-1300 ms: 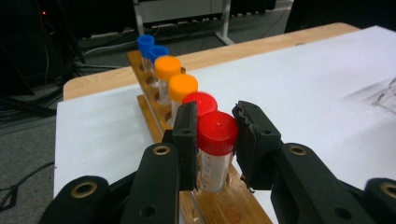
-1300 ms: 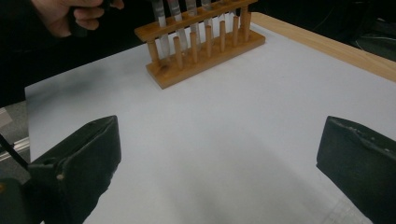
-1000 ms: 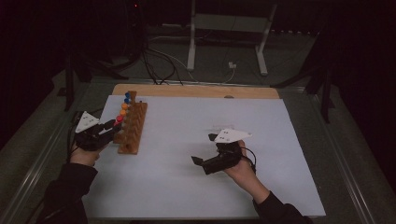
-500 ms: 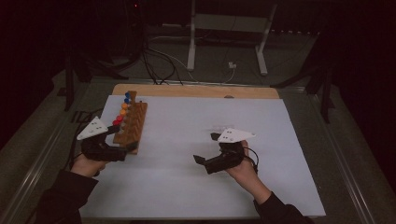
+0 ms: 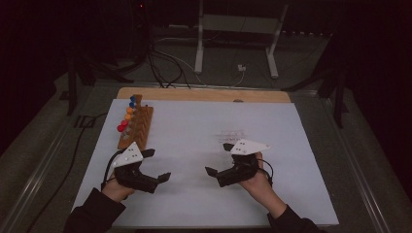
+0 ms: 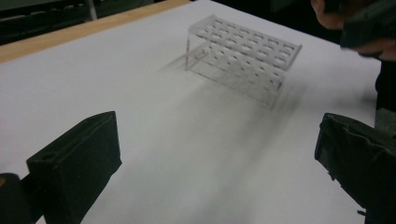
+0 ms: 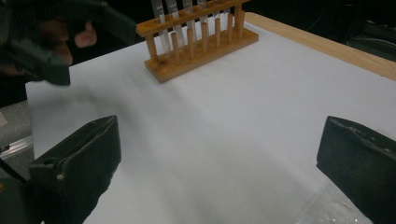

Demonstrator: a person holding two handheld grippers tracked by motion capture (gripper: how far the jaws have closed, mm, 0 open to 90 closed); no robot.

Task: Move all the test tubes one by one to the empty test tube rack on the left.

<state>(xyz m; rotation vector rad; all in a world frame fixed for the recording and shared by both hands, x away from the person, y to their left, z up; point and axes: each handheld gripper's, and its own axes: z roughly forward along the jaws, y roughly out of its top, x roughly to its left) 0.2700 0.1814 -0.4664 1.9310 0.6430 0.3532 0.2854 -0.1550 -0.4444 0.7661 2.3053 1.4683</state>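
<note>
Wooden rack (image 5: 136, 127) stands on white table sheet (image 5: 194, 194) in dark room.

wooden rack (image 5: 137, 127): brown | tube caps (image 5: 127, 115): blue, orange, red | clear rack (image 6: 243, 58): transparent | table sheet (image 5: 194, 194): white

- The wooden rack (image 5: 136, 128) stands on the counter (image 5: 194, 204) near its far left corner, with tubes (image 5: 127, 118) upright in its left row.
- The clear rack (image 5: 231, 135) stands right of centre, well apart from the wooden rack.
- The left gripper (image 5: 156, 165) lies just before the wooden rack.
- The right gripper (image 5: 219, 159) lies just before the clear rack.
</note>
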